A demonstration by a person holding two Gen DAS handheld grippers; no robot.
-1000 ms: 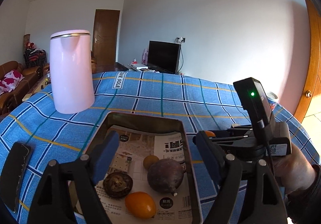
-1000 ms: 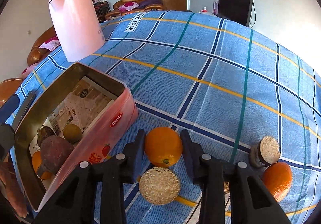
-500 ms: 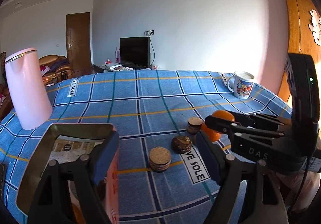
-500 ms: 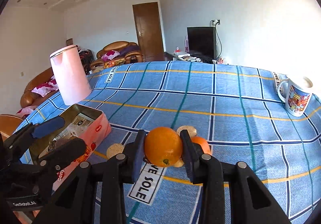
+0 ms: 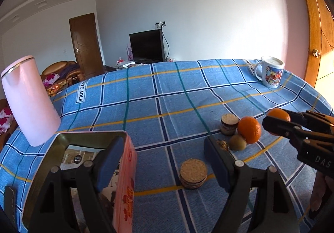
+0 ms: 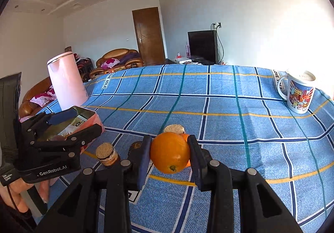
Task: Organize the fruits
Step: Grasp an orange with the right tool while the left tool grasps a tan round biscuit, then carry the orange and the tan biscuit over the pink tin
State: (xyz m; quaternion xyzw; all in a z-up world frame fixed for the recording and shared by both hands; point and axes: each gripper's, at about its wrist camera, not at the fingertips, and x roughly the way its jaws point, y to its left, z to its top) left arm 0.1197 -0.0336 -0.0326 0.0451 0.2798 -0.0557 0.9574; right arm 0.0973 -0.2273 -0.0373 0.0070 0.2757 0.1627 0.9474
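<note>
Tin [image 5: 123,182] contents mostly hidden behind left gripper [image 5: 162,162] fingers

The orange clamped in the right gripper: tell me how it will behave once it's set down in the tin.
The orange is round and smooth-skinned, so it will probably roll a little when released. It looks firm: the right gripper pinches it without visible denting, so it should tolerate the squeeze. The tin has upright walls and already holds fruit, which should likely stop any rolling.

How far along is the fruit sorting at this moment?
Partly done: some items already lie in the tin. In hand: the right tongs grip an orange above the tablecloth. Left: a second orange and a small brownish fruit on the cloth; left tongs are empty.
</note>
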